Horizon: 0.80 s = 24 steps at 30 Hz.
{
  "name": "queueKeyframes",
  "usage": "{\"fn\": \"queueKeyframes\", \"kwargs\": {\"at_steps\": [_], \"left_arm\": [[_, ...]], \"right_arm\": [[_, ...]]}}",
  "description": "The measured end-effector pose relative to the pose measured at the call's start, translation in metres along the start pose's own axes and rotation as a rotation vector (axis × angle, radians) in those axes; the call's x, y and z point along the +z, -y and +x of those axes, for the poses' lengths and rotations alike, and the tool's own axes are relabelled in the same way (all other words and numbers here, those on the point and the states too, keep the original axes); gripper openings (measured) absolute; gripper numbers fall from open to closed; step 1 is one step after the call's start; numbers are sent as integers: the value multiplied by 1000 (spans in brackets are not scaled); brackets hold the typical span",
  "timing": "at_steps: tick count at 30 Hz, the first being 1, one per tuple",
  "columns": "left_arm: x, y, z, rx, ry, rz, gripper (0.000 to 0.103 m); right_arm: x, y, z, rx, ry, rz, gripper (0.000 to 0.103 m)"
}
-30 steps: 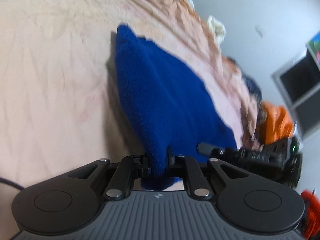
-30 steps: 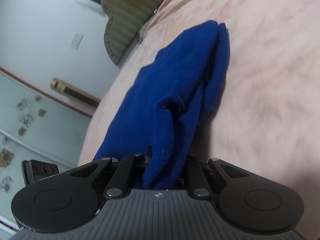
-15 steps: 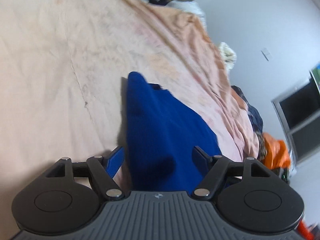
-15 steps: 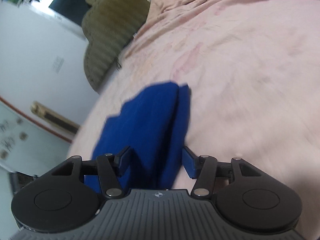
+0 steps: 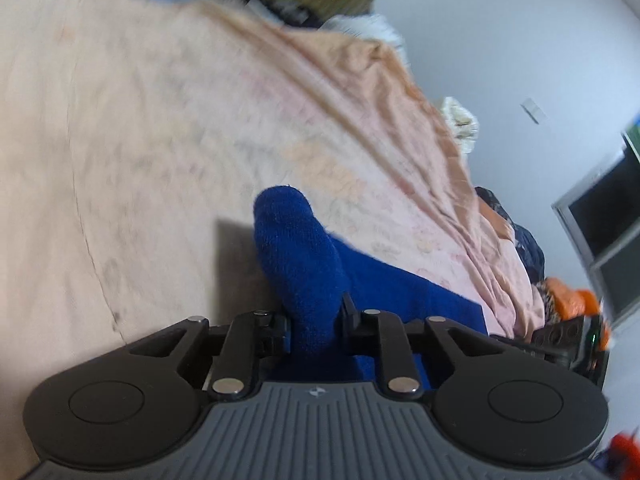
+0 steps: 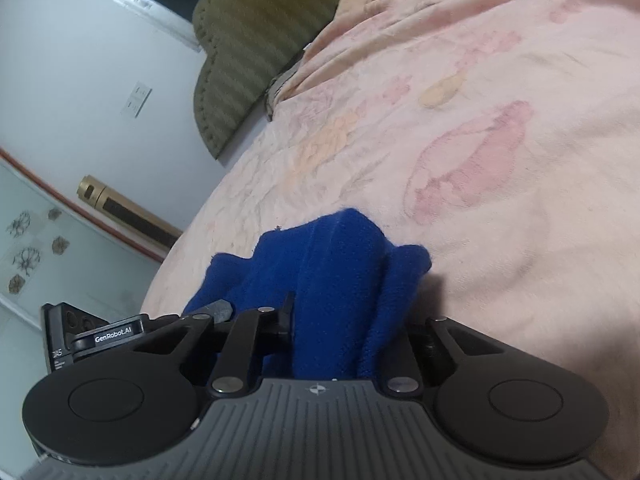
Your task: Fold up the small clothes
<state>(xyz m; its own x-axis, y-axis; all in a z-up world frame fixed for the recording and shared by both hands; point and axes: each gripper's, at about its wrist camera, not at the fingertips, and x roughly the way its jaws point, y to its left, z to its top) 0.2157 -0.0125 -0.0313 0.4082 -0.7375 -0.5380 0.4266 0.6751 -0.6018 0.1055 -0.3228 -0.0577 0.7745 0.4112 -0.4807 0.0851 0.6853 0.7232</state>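
- Both tools have closed again: 0.5 s ago their fingers stood apart on either side of the blue cloth, and now each is clamped on a bunch of it.
- Left tool point(image 5: 316, 320) grips a thick, rolled-looking end of the blue cloth point(image 5: 304, 256); this end stands up from the bed while the rest of the cloth spreads flat beyond it toward the bed's far edge.
- Right tool point(image 6: 352, 324) pinches a humped fold of the same cloth point(image 6: 336, 280), with a second layer bulging out just beside its right finger.
- Blue cloth lies on the pink flowered bedsheet point(image 6: 500, 160), near the bed's side edge in the right wrist view, well apart from the olive headboard point(image 6: 244, 56).
- Risk 1: the right grip seems to hold only some of the layers, so the loose layer beside it could drop out on lifting and undo the fold.
- Risk 2: the cloth is thick and fuzzy, likely springy, so a bunched grip may leave a lumpy, uneven crease instead of a flat one.
- Risk 3: if the 2 tools pull at different heights, the edges will probably skew out of line.
- Cloth looks deep blue and plush, with no print visible.
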Motion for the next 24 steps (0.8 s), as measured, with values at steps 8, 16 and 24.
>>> {"fn": "queueKeyframes", "kwargs": {"at_steps": [8, 16, 24], "left_arm": [[21, 22, 9, 112, 49, 171, 21], [17, 9, -6, 238, 77, 115, 31], [-20, 49, -43, 305, 75, 236, 47]], "right_arm": [[20, -13, 9, 12, 61, -94, 21], [22, -21, -2, -206, 135, -154, 51], [-22, -74, -49, -277, 198, -395, 54]]}}
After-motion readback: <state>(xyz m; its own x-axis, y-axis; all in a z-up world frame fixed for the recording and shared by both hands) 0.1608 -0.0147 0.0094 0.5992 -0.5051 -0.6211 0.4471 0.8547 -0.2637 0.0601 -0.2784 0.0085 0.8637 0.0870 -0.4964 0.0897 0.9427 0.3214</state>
